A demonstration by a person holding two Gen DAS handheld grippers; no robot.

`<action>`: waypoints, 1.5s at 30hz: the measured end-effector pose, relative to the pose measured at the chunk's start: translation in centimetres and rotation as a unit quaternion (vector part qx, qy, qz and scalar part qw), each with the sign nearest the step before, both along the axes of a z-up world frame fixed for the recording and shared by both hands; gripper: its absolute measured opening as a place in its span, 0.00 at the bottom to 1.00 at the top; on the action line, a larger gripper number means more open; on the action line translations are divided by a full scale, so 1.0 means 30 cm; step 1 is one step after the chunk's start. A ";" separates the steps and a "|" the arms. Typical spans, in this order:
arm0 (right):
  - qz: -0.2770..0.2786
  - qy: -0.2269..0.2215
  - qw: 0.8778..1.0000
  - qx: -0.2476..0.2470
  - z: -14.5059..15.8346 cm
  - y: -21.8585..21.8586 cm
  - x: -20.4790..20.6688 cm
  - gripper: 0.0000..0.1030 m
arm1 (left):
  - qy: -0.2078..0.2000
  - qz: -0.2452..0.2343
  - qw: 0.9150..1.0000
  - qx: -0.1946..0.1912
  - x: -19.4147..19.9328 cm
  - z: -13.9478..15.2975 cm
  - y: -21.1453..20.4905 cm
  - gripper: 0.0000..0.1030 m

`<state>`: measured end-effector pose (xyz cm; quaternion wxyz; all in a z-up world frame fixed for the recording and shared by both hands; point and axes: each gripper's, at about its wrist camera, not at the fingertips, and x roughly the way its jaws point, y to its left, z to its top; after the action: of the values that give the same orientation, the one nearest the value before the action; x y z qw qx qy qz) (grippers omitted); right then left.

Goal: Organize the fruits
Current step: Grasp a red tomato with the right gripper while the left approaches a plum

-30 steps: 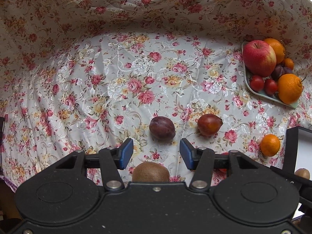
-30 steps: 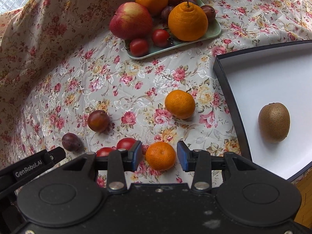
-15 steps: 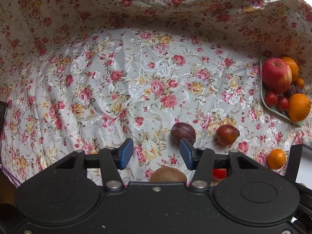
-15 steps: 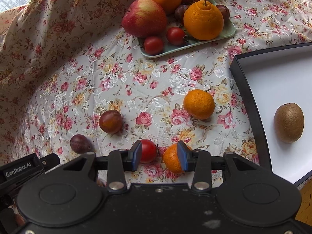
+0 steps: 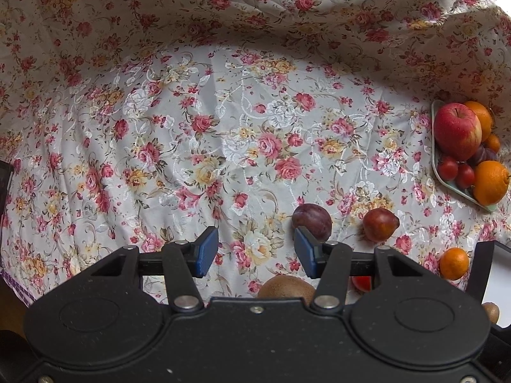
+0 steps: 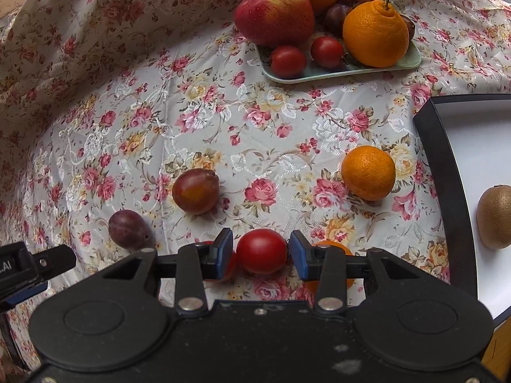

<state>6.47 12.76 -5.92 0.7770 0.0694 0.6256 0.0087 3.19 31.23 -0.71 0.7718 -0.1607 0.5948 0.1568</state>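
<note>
One red tomato [image 6: 261, 250] lies on the floral cloth [image 6: 262, 134] between the blue pads of the right gripper [image 6: 260, 253]. The jaws are spread, with a thin gap on each side of the tomato, so nothing is pinched. Behind the left pad a second red tomato [image 6: 231, 263] is partly hidden. Behind the right pad a small orange [image 6: 332, 249] is mostly covered by the finger.

Further out on the cloth are a reddish plum [image 6: 195, 191], a dark plum [image 6: 129, 229] and another orange [image 6: 368, 172]. At the right edge stands a black-rimmed white tray [image 6: 442, 172] with a kiwi [image 6: 494, 220] in it. At the top, a pale green plate [image 6: 335, 71] holds an apple [image 6: 274, 12], large oranges and small tomatoes.

The left gripper [image 5: 256, 252] hangs over bare cloth [image 5: 223, 143]. Its jaws are spread and empty. The dark plum [image 5: 312, 221] sits just past its right pad, and a kiwi [image 5: 286, 287] shows at the housing edge below.

Compared with a second ago:
- The right gripper then framed the small orange; it now frames the tomato.
- The plate sits nearer the top of the right view.
- In the left view, the dark plum and the kiwi were centred between the pads and now lie off to the right.
</note>
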 end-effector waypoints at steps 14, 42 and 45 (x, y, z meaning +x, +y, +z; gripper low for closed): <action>0.020 -0.003 1.000 -0.016 -0.048 0.036 0.001 0.39 | -0.004 0.000 1.000 -0.005 -0.004 0.012 0.011 0.57; -0.023 -0.046 0.999 0.009 0.176 -0.108 0.031 0.38 | -0.013 -0.053 0.998 0.021 0.068 -0.068 -0.125 0.57; -0.013 -0.038 0.999 0.005 0.172 -0.116 0.037 0.38 | -0.013 -0.051 0.998 0.022 0.080 -0.082 -0.134 0.57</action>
<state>7.56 9.27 -0.77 0.8000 0.0813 0.5945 0.0040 5.59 27.20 -3.16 0.7900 -0.1152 0.5884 0.1278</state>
